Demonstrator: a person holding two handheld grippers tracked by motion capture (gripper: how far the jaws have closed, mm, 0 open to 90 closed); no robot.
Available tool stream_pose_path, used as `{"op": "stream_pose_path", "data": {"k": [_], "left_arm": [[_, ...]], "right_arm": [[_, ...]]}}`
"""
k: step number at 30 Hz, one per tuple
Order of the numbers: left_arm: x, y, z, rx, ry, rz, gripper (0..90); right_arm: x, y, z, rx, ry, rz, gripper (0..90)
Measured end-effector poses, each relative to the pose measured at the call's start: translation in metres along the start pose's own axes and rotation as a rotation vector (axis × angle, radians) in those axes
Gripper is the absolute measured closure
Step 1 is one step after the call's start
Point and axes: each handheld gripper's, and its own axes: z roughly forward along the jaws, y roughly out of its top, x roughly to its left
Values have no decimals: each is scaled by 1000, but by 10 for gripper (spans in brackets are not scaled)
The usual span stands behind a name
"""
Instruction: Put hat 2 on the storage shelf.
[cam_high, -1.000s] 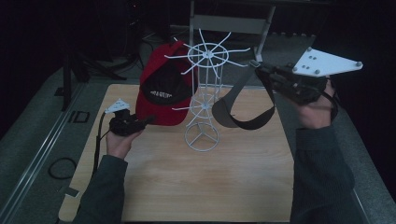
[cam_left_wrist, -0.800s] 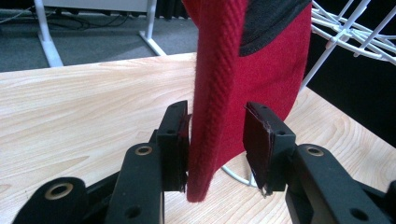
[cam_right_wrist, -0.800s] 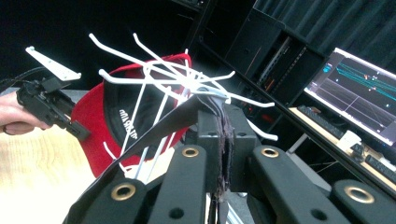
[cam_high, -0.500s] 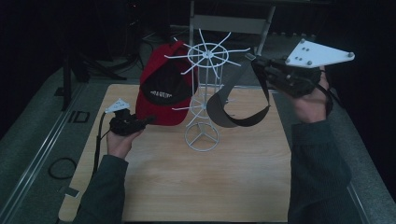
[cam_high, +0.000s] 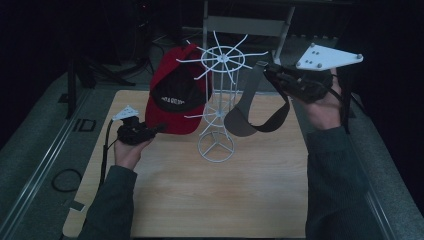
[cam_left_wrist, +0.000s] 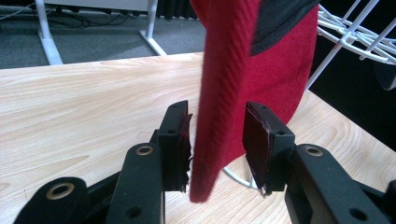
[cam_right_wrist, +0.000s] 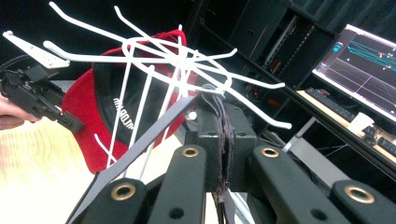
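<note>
High view: right tool (cam_high: 267, 70) pinches a curved grey visor (cam_high: 250, 112) beside the wire rack (cam_high: 217, 100).

1. We see the wire rack (cam_high: 218, 100) standing near the middle of the table (cam_high: 200, 200).
2. The cap (cam_high: 175, 95) hangs on the rack's left side, its brim reaching down toward the tabletop.
3. The left gripper (cam_high: 156, 129) sits left of the rack, with the brim's edge between its jaws.
4. The visor (cam_high: 252, 115) hangs right of the rack, from the right gripper (cam_high: 265, 67) beside the rack's top hooks.
5. A chair (cam_high: 245, 25) stands behind the table.
</note>
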Motion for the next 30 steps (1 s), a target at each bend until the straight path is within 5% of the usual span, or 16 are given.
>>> {"op": "stream_pose_path", "data": {"k": [24, 30], "left_arm": [[1, 0, 1, -3, 4, -10, 624], [1, 0, 1, 4, 7, -2, 607]], "right_arm": [[0, -18, 20, 56, 12, 33, 866], [-2, -23, 20, 68, 0, 48, 778]]}}
